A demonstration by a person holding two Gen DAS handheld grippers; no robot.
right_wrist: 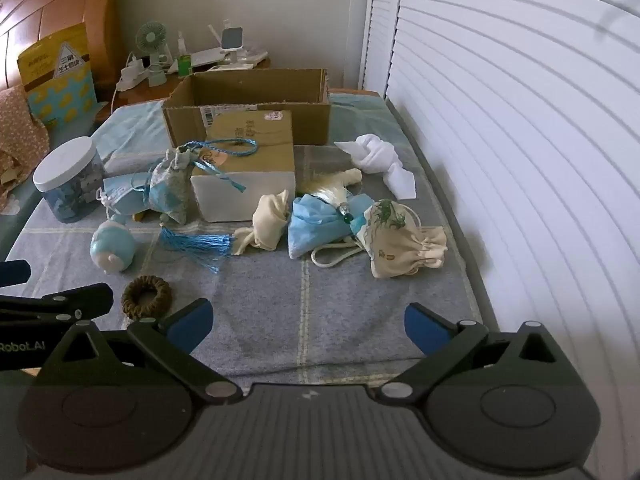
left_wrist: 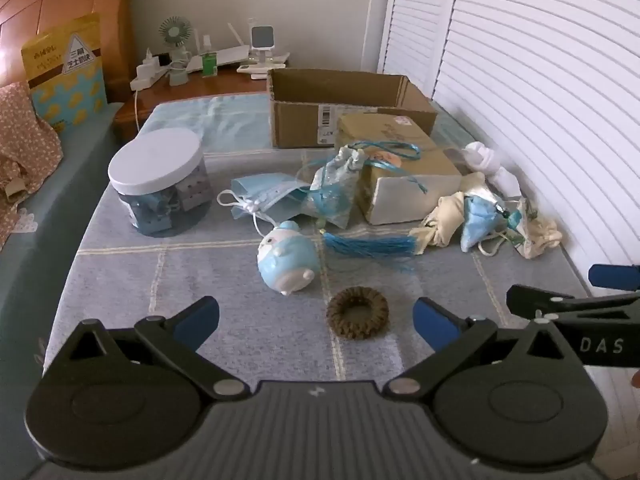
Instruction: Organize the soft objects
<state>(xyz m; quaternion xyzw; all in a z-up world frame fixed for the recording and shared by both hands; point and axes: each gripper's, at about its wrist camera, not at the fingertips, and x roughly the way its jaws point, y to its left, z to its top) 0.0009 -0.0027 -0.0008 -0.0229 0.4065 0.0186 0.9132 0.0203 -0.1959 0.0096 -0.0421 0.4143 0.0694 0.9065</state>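
On the bed: my left gripper and right gripper hover side by side above the checked blanket.
Jaws: both pairs stand wide apart, nothing between them.
Soft things: all loose on the blanket; blue mask, patterned pouch with its tassel, cream cloth, blue cloth, printed drawstring bag, white knotted cloth, brown hair tie nearest me.
Cardboard box: open at the back, looks empty as far as I can see.
Progress: I judge nothing sorted yet; every piece is left.
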